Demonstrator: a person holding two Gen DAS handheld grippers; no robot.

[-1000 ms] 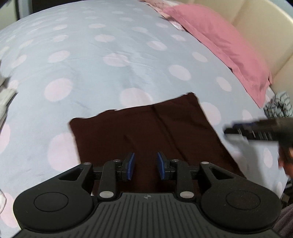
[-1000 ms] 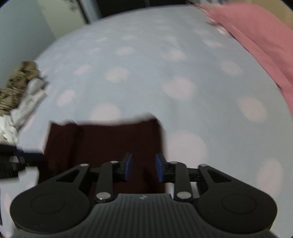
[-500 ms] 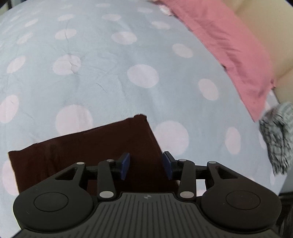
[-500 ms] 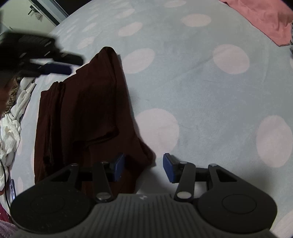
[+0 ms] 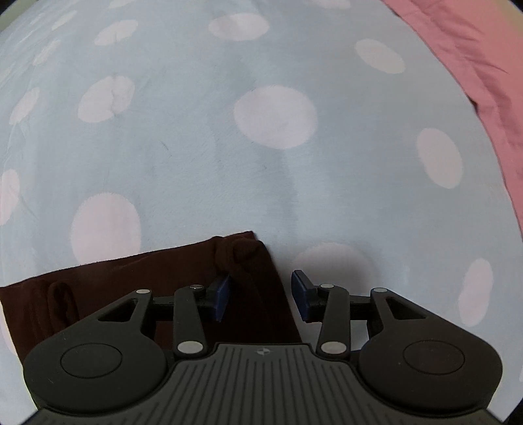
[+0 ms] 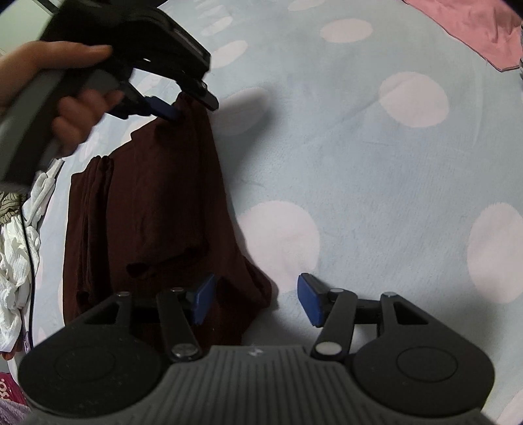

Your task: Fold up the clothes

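A dark maroon garment (image 5: 130, 278) lies folded on the spotted bedspread (image 5: 196, 147). My left gripper (image 5: 261, 296) is open and points straight down over its far corner. The cloth's edge runs between the blue pads, and the right pad is clear of it. In the right wrist view the garment (image 6: 157, 202) stretches away at the left. My right gripper (image 6: 258, 299) is over its near corner with its jaws opening. That corner sits between the pads unpressed. The left gripper (image 6: 193, 108), held by a hand (image 6: 75, 114), shows at the garment's far end.
A pink pillow (image 5: 474, 65) lies along the bed's right side and shows again as a pink pillow (image 6: 474, 29) at the upper right. A heap of white clothes (image 6: 16, 261) sits left of the garment. Bare bedspread (image 6: 376, 163) spreads to the right.
Both grippers have come down to the garment's right edge and their jaws have widened. The left one slid along to the far corner; the right wrist rolled and then held still.
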